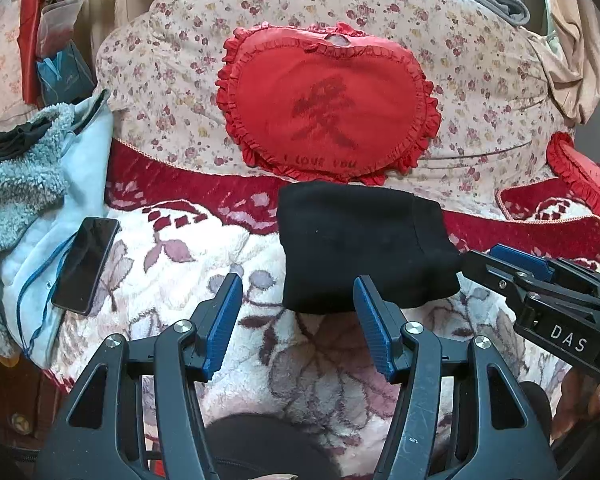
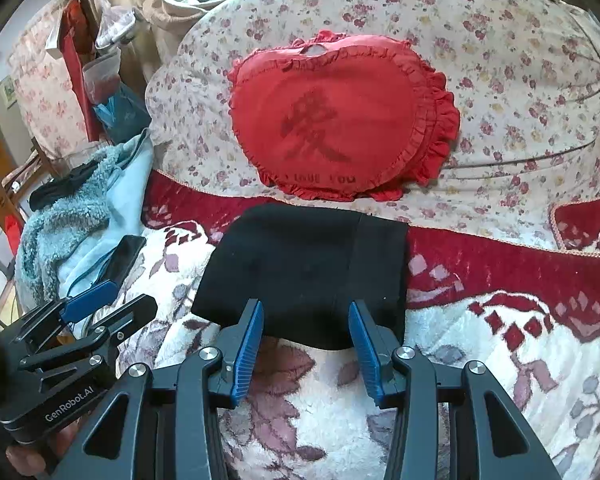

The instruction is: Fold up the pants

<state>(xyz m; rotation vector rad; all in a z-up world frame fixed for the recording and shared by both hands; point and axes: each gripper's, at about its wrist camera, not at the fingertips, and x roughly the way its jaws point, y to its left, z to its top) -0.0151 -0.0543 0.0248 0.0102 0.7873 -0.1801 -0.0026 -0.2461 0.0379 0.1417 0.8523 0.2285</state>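
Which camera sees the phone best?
The left wrist view: the phone lies whole on the light blue jacket. In the right wrist view the phone is smaller, partly hidden behind the left claw.

Counted: one folded black pants [image 1: 364, 246], two red heart cushions [image 1: 324, 108], one phone [image 1: 85, 264], one blue fleece garment [image 1: 32, 200], two grippers [image 1: 298, 312].

Black pants [image 2: 304, 268] on a white-and-red floral blanket [image 2: 480, 360], red frilled heart cushion [image 2: 340, 120], blue-padded grippers' fingers [image 2: 249, 352].

Both wrist views angled down, sharing pants [image 1: 364, 248].
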